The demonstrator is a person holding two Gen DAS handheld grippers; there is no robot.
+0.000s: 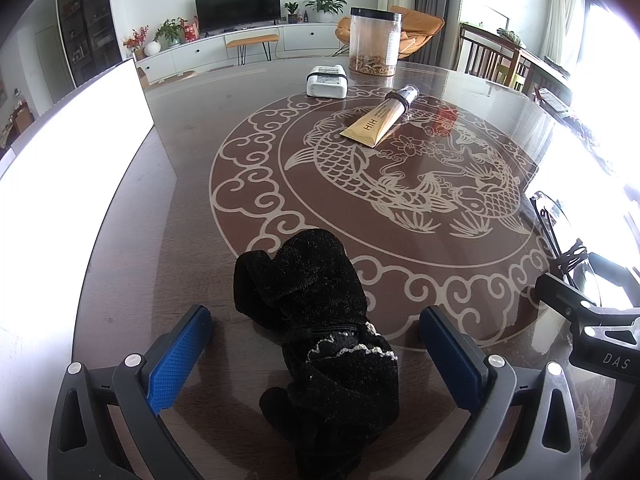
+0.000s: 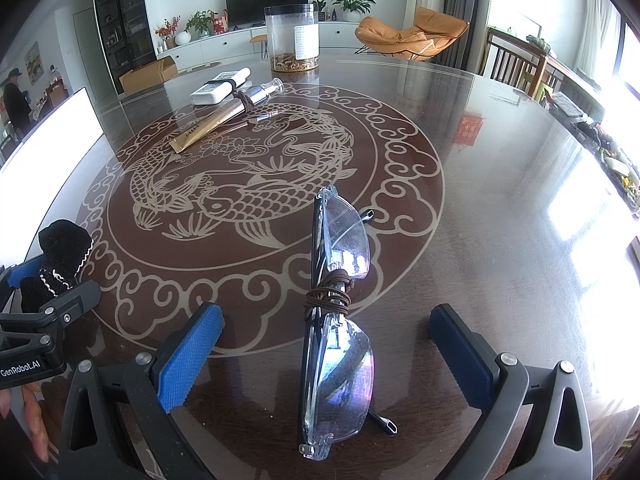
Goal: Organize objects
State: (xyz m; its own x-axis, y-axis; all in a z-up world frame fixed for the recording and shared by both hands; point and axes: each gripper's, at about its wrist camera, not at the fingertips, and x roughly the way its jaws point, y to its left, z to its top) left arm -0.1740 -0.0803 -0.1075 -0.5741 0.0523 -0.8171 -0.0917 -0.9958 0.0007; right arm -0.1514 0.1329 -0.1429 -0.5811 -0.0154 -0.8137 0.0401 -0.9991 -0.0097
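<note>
Lying between the spread blue pads of the left hand-held gripper (image 1: 314, 356) is a black knitted glove (image 1: 320, 320) with a pale scalloped trim near its cuff; the jaws stand wide apart and neither pad touches the fabric, so that hand-held gripper is open and holds nothing. The glove rests on the table (image 1: 192, 216), a dark brown glossy top bearing a pale carp-and-cloud pattern. Ahead of the left hand-held gripper and slightly to its right, well apart from the glove, lies a gold tube (image 1: 380, 120) with a clear cap and a dark band around its neck. Just beyond the tube sits a white device (image 1: 327, 81) with a black band across it, and farther still stands a clear plastic jar (image 1: 375, 40) with a black lid and brownish contents at its bottom. To the left of this hand-held gripper a bright white panel (image 1: 76, 140) stands on the table.

The right hand-held gripper (image 2: 326, 360) is likewise open, its pads set wide on either side of a pair of folded glasses (image 2: 338, 320) without touching them. The glasses stand on edge on the table, lenses running away from the hand-held gripper, with a brown cord (image 2: 328, 294) wound around the bridge. Far to the left of the right hand-held gripper, the glove appears again beside the body of the other tool. A person's fingers (image 2: 34, 412) show at the lower left edge.
</note>
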